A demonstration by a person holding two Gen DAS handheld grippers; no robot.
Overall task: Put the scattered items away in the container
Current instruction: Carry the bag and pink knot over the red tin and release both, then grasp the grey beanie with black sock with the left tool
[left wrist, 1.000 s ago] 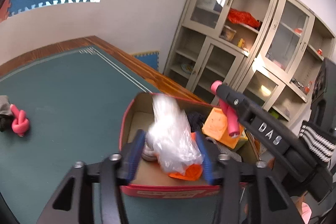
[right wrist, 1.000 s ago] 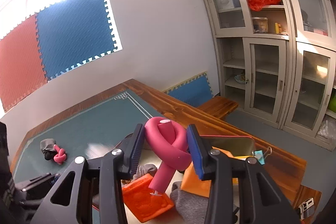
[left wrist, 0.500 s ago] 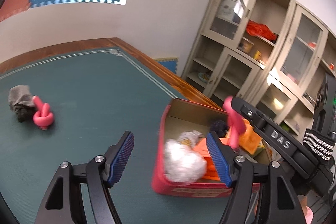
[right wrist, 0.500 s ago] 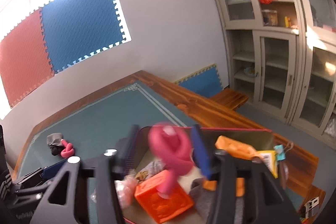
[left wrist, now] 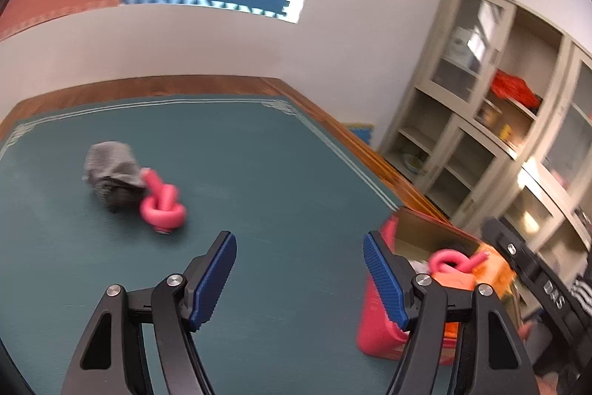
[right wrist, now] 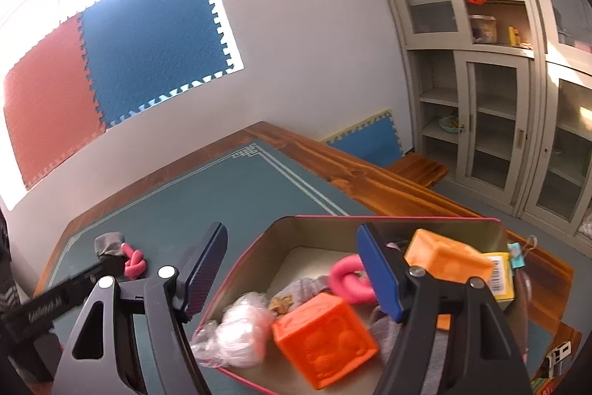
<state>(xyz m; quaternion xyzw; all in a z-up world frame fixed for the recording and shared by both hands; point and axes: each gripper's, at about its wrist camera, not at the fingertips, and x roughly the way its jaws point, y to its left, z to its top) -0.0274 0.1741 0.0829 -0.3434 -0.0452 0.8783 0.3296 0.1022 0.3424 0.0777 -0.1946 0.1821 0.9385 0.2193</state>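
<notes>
A red cardboard box (right wrist: pixel 388 219) stands on the green table mat; it also shows at the right of the left wrist view (left wrist: pixel 373 328). Inside it lie a pink foam knot (right wrist: pixel 346 278), a clear plastic bag (right wrist: pixel 236 332), two orange cubes (right wrist: pixel 322 335) and grey cloth. My right gripper (right wrist: pixel 292 276) is open and empty above the box. My left gripper (left wrist: pixel 299 278) is open and empty over the mat, left of the box. A second pink foam knot (left wrist: pixel 162 204) lies on the mat against a grey cloth bundle (left wrist: pixel 111 173), far left of the box.
The table's wooden rim (left wrist: pixel 370 150) runs along the far and right sides. Beige glass-door cabinets (right wrist: pixel 492 69) stand behind the table. Red and blue foam mats (right wrist: pixel 111 62) hang on the wall. A wooden bench (right wrist: pixel 418 169) sits beyond the table.
Both grippers opened. The left one dropped the plastic bag into the box and swung left. The right one dropped the pink foam knot into the box.
</notes>
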